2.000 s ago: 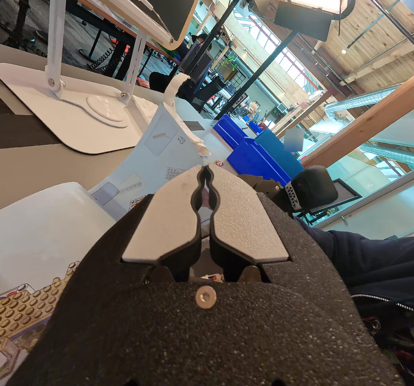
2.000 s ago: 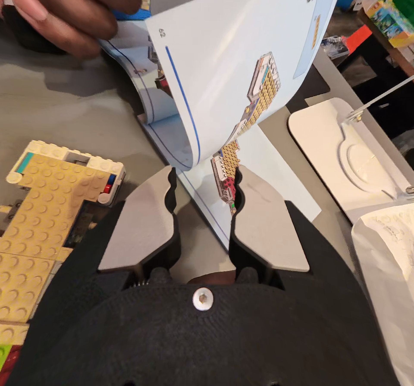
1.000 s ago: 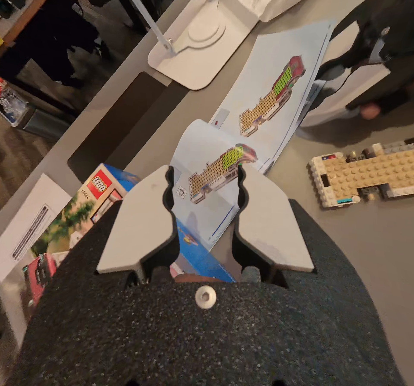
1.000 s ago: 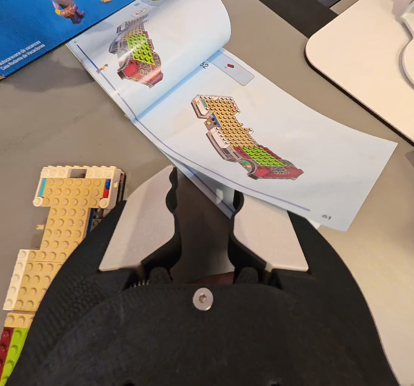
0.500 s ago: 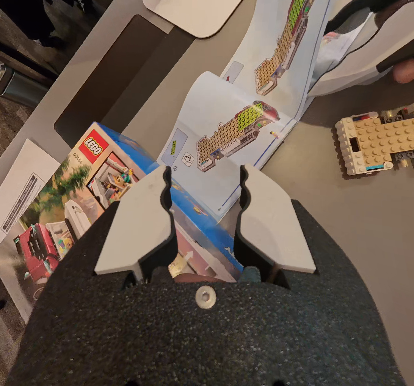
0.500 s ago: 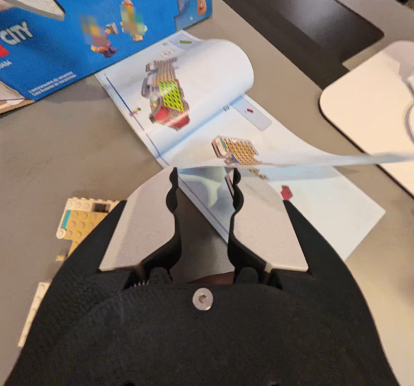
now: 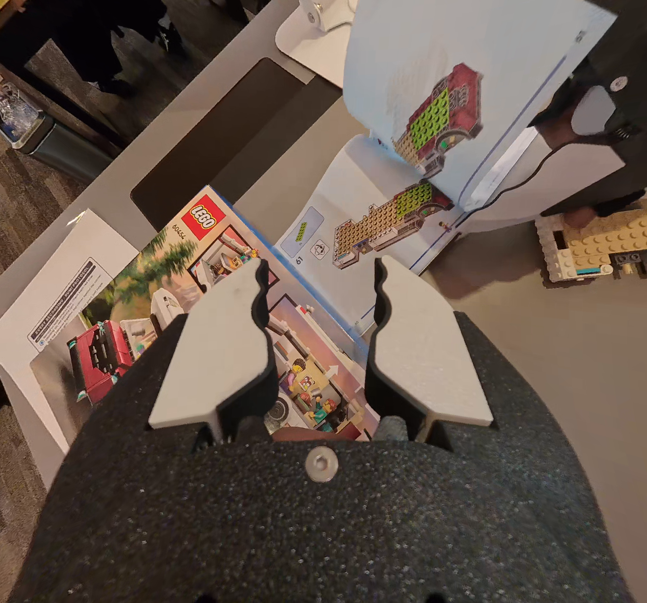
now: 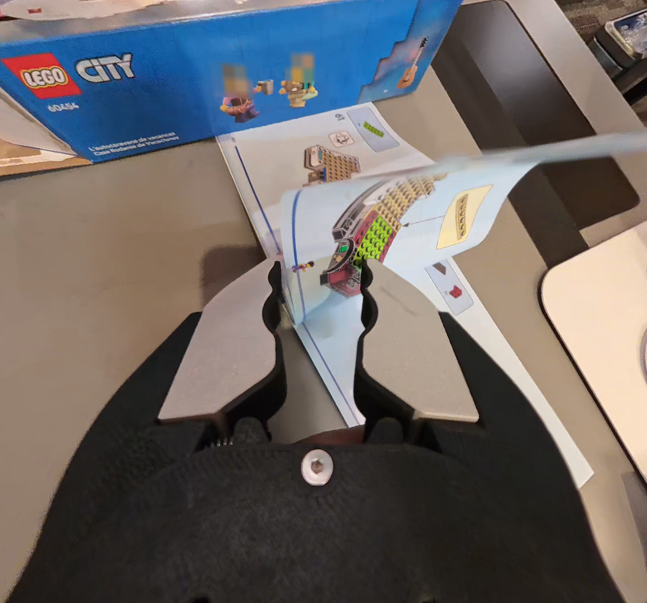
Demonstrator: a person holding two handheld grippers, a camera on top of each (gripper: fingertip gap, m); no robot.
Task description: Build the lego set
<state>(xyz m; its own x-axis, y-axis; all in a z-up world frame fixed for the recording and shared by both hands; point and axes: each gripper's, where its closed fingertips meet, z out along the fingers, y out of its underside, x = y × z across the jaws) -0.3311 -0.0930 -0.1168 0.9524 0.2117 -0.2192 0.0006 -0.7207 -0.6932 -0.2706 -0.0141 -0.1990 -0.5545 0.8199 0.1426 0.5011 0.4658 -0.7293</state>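
An open instruction booklet [image 7: 350, 201] lies on the grey table next to a blue toy-brick box [image 7: 168, 271]. One page [image 7: 437, 43] stands curled upright. My left gripper [image 7: 320, 271] hovers open and empty over the box's edge and the booklet's corner. My right gripper [image 8: 318, 271] is open over the booklet's spine [image 8: 315, 358]. The curled page [image 8: 420, 215] rises between its fingers, close to the left fingertip [image 8: 275, 274], and the pads do not clamp it. The right gripper also shows behind the page in the left wrist view [image 7: 591, 113]. A tan and white brick build [image 7: 595, 246] sits at the right.
A white stand base [image 7: 315, 40] stands beyond the booklet and also shows in the right wrist view [image 8: 595, 323]. A dark recess [image 8: 507, 78] is set into the table. A printed white sheet [image 7: 70, 264] lies under the box. The table edge and floor are at the left.
The page has swung from lying low to standing upright. My right gripper moved forward along the spine toward the box. My left gripper drew back over the box. Both stayed open.
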